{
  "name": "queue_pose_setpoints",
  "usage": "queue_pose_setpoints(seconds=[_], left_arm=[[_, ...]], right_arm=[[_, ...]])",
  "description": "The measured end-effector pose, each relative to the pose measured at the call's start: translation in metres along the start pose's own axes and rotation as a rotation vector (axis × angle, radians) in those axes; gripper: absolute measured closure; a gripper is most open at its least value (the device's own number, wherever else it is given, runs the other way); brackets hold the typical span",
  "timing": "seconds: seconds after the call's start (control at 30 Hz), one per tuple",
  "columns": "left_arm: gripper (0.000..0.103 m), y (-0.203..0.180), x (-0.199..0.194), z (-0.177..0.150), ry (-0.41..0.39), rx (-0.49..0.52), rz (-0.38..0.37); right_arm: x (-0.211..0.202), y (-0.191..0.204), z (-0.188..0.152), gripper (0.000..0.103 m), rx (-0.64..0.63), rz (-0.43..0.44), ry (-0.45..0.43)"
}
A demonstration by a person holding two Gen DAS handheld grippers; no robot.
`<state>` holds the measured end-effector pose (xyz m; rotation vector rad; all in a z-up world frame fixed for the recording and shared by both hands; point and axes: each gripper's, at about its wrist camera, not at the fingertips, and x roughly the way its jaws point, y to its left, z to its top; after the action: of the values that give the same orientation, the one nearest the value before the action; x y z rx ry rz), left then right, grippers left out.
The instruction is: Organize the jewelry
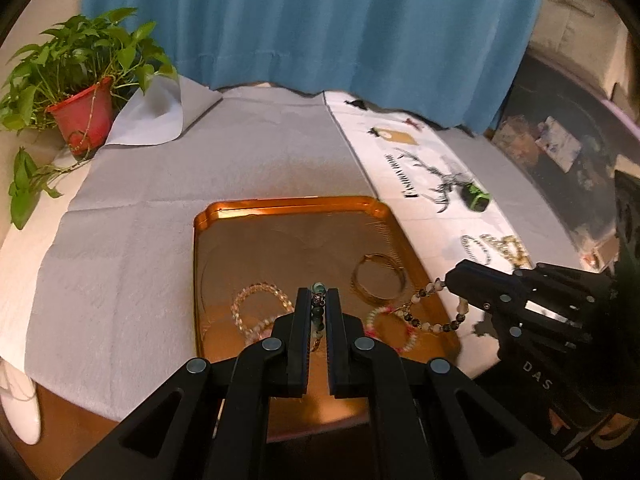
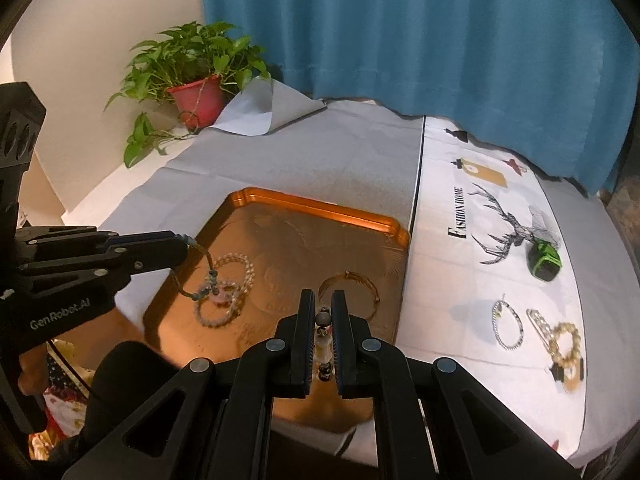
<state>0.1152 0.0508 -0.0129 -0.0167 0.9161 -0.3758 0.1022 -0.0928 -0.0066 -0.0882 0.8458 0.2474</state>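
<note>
A copper tray [image 1: 224, 216] [image 2: 320, 206] lies on the grey cloth. My left gripper [image 1: 319, 300] [image 2: 185, 246] is shut on a green-and-dark beaded bracelet [image 1: 318, 312] [image 2: 202, 280], which hangs over the tray's near left part. My right gripper [image 2: 325, 304] [image 1: 447, 280] is shut on a brown-and-cream beaded bracelet [image 2: 324, 340] [image 1: 432, 322], held above the tray's right edge. In the tray lie a clear bead bracelet [image 1: 260, 304] [image 2: 236, 268], a pink-and-white bracelet [image 1: 390, 328] and a gold bangle [image 1: 378, 280] [image 2: 360, 284].
On the white printed cloth to the right lie a silver bracelet [image 2: 508, 324] [image 1: 476, 248], a gold-bead piece [image 2: 564, 344] [image 1: 508, 248] and a green-black object [image 2: 544, 260] [image 1: 476, 196]. A potted plant [image 1: 82, 116] [image 2: 198, 96] stands at the far left corner. Blue curtain behind.
</note>
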Motion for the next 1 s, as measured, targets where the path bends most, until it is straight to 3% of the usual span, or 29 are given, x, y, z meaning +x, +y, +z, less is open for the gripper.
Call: queue_pose_setpoints(seconds=[0.2,0.23,0.27,0.3,0.33,0.37,0.43,0.63,1.0], left_arm=[[0.094,0.006,0.028,0.002,0.031,-0.011,0.06],[0.076,0.007,0.033,0.002,0.045,-0.005,0.081],[0.063,0.008,0.036,0.0,0.056,0.001,0.104],[0.024,0.008,0.038,-0.002,0.065,0.004,0.13],[0.007,0.009,0.038,-0.004,0.071,0.003,0.164],[0.007,0.01,0.035,-0.008,0.055,0.001,0.197],[0.007,0.012,0.031,-0.016,0.062,0.006,0.199],[0.007,0.006,0.008,-0.055,0.109,-0.016,0.223],[0.007,-0.039,-0.055,-0.114,0.069,-0.023,0.24]], right_arm=[[0.031,-0.008,0.001,0.093,0.026,0.003,0.048],[0.04,-0.009,0.0,0.09,0.035,0.006,0.084],[0.043,-0.009,-0.001,0.081,0.038,0.002,0.106],[0.049,-0.01,-0.005,0.071,0.045,-0.013,0.143],[0.051,-0.011,-0.009,0.045,0.049,-0.022,0.157],[0.05,-0.012,-0.013,0.035,0.051,-0.041,0.159],[0.044,-0.013,-0.024,0.029,0.043,-0.046,0.158],[0.011,-0.009,-0.057,0.029,0.031,-0.057,0.16],[-0.088,0.006,-0.122,0.028,0.032,-0.119,0.064]])
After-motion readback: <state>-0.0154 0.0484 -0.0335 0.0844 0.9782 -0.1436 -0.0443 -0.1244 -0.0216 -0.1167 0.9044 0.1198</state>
